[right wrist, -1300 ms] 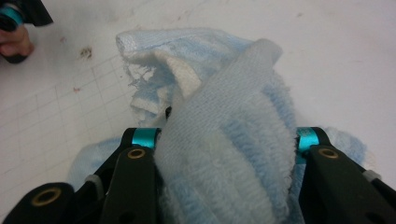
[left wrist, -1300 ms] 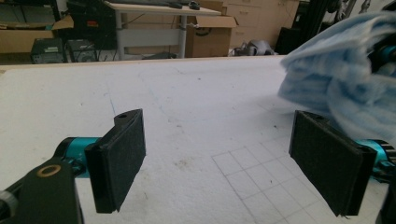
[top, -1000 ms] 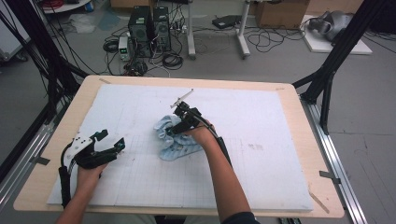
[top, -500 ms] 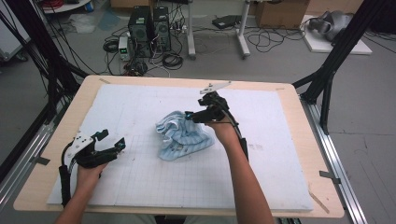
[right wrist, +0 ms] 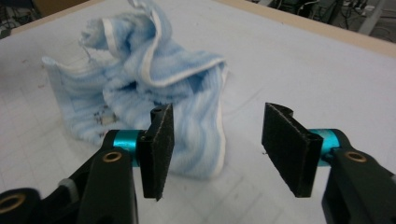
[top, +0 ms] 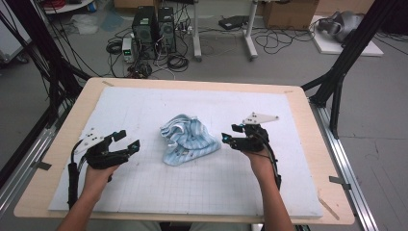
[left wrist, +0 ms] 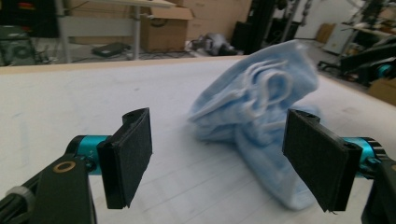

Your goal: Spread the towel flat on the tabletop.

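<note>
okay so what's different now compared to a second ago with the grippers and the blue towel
The right gripper left the blue towel, where it rested a second ago, and swung out to the towel's right; its jaws have just been closing with nothing between them. The towel now lies in a looser heap. The left gripper stayed open at the left, lifting slightly.

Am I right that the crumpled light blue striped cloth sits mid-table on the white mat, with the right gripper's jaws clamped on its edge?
Not quite. The crumpled light blue striped cloth does sit mid-table on the white mat, but the right gripper is open and apart from it, as the right gripper view shows.
</note>
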`<state>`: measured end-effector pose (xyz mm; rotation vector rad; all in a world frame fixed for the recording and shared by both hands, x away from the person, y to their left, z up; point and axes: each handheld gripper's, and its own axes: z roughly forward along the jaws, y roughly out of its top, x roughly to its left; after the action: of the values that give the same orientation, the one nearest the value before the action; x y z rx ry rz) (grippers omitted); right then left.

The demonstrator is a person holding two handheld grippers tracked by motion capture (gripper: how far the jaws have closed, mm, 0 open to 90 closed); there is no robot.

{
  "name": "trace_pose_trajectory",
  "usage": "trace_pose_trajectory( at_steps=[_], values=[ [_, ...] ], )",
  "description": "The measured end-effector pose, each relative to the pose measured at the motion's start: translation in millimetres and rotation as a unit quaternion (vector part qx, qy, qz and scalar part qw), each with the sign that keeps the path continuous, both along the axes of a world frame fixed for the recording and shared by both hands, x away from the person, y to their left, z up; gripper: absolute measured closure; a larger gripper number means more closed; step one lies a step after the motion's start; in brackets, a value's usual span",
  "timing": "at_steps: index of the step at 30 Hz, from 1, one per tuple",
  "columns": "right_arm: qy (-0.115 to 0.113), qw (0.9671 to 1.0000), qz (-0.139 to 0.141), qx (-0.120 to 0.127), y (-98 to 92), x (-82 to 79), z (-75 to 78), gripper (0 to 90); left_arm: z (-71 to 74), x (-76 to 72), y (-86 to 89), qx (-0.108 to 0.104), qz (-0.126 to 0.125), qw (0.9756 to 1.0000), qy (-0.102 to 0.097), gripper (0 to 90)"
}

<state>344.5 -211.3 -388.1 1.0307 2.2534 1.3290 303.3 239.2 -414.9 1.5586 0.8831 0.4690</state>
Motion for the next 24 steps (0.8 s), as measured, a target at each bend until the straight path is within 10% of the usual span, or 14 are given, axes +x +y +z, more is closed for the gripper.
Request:
trace_pose_trajectory(
  at_steps=[10, 18, 24],
  values=[
    [-0.005, 0.9992, -0.040, 0.000, -20.0, -28.4, -25.2, 53.1, -3.1, 20.0, -67.1, 0.060, -0.091, 0.9930, 0.047, 31.4],
    [0.021, 0.9987, -0.045, -0.009, 2.9, -17.9, -38.6, 44.0, -24.2, 30.1, -84.6, 0.163, -0.080, 0.9796, 0.086, 83.9],
    [0.045, 0.9982, -0.028, -0.028, 27.1, -8.3, -49.3, 43.0, -18.9, 29.7, -72.8, 0.171, -0.072, 0.9792, 0.083, 86.1]
  ],
)
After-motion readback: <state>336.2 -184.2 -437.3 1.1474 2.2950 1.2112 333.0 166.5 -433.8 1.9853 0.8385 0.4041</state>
